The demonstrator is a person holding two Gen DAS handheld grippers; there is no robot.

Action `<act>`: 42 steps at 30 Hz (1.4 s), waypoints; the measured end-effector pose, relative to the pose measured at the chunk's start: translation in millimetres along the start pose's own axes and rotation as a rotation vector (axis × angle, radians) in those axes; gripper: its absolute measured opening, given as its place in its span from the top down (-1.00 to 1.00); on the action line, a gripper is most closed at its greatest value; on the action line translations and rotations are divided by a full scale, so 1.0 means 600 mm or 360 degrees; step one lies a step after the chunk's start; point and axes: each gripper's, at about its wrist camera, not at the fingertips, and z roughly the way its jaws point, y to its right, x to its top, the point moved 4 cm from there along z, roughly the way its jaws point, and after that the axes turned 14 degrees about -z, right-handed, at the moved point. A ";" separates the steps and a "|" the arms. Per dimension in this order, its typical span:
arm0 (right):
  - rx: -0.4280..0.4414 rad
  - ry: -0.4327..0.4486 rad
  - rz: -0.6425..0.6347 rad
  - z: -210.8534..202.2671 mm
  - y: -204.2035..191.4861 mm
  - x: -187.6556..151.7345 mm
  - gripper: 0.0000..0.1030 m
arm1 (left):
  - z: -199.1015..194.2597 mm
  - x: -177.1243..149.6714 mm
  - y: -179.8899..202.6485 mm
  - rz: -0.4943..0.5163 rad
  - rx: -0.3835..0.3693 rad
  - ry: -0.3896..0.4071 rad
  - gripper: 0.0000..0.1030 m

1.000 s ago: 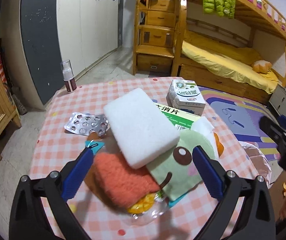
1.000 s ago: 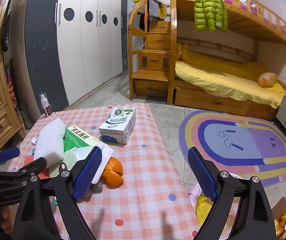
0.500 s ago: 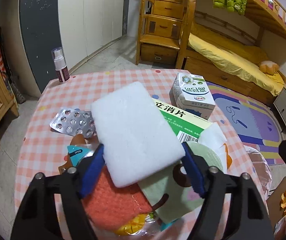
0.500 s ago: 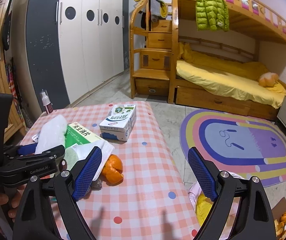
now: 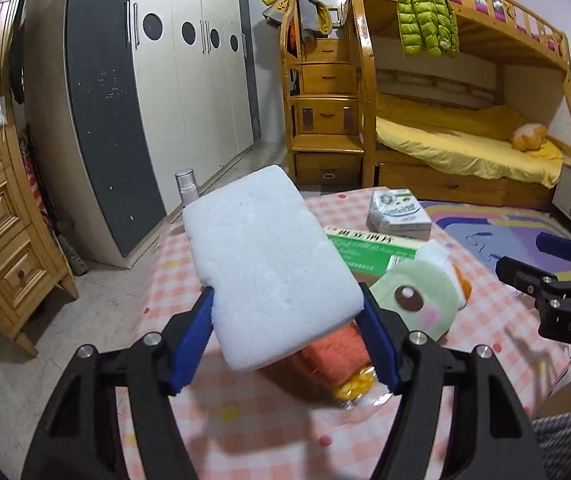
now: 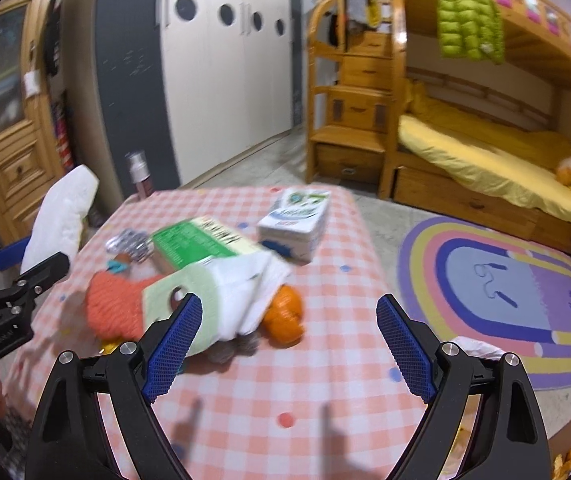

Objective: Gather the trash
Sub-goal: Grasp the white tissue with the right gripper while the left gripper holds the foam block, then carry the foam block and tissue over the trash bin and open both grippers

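left wrist view: my left tongs (image 5: 285,336) are pinching the white foam block (image 5: 269,264), blue pads (image 5: 193,332) pressed on both its sides. the block is lifted and tilted up away from me, clear of the checkered tablecloth (image 5: 245,412). right under the tongs, beneath the block's near end, sits an orange knitted cloth (image 5: 337,356) with a clear wrapper of yellow bits (image 5: 355,384) at its near edge. just past my right finger lies a pale green cartoon-face cloth (image 5: 417,300). beyond it a green medicine box (image 5: 365,248), then a white carton (image 5: 399,214) farther ahead. a spray bottle (image 5: 186,186) stands far ahead-left of the block at the table edge. my right tongs (image 5: 557,280) poke in from the right side, well apart from the block.

right wrist view, blurry: my right tongs (image 6: 285,348) are spread wide, nothing between the pads, hovering above the tablecloth (image 6: 285,392). just ahead of my left finger is the green face cloth (image 6: 197,304) with white tissue (image 6: 253,280) over it. an orange peel (image 6: 285,312) sits ahead between the fingers, touching the tissue. orange knitted cloth (image 6: 113,308) is left of that. farther ahead: medicine box (image 6: 197,240), blister pack (image 6: 129,242), carton (image 6: 297,224), spray bottle (image 6: 139,174). far to my left the left tongs (image 6: 17,268) hold the foam block (image 6: 61,216) up off the table.
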 end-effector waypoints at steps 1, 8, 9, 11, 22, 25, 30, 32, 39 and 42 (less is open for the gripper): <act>0.0027 -0.0014 -0.0023 0.004 -0.009 0.000 -0.68 | 0.000 -0.003 -0.001 0.0003 -0.0001 -0.0011 -0.30; 0.0157 -0.0121 -0.0192 0.032 -0.063 -0.005 0.07 | -0.002 0.001 -0.014 -0.0001 0.0013 -0.0004 -0.31; 0.0162 -0.0127 -0.0210 0.037 -0.067 -0.004 0.07 | -0.001 0.001 -0.015 -0.0010 0.0010 -0.0007 -0.31; 0.0185 -0.0132 -0.0201 0.047 -0.068 0.001 0.03 | 0.000 0.001 -0.015 -0.0019 0.0013 -0.0007 -0.31; 0.0320 -0.0273 -0.0100 0.105 -0.068 0.006 0.35 | 0.011 0.003 -0.031 -0.0054 0.0042 -0.0034 -0.32; 0.0321 -0.0233 -0.0128 0.089 -0.067 0.008 0.83 | 0.010 0.003 -0.034 -0.0062 0.0047 -0.0035 -0.32; 0.0343 0.0123 -0.0099 0.000 -0.054 0.029 0.92 | 0.004 0.008 -0.039 -0.0095 0.0041 -0.0010 -0.32; 0.0320 0.0206 -0.0055 -0.023 -0.042 0.033 0.92 | 0.000 0.009 -0.038 -0.0104 0.0023 0.0002 -0.32; 0.0264 0.0253 0.0033 -0.039 -0.005 0.027 0.92 | -0.013 0.006 -0.001 -0.0042 -0.0097 0.0060 -0.32; 0.0247 0.0277 0.0065 -0.047 0.005 0.027 0.92 | -0.026 0.003 0.028 0.0008 -0.0164 0.0100 -0.32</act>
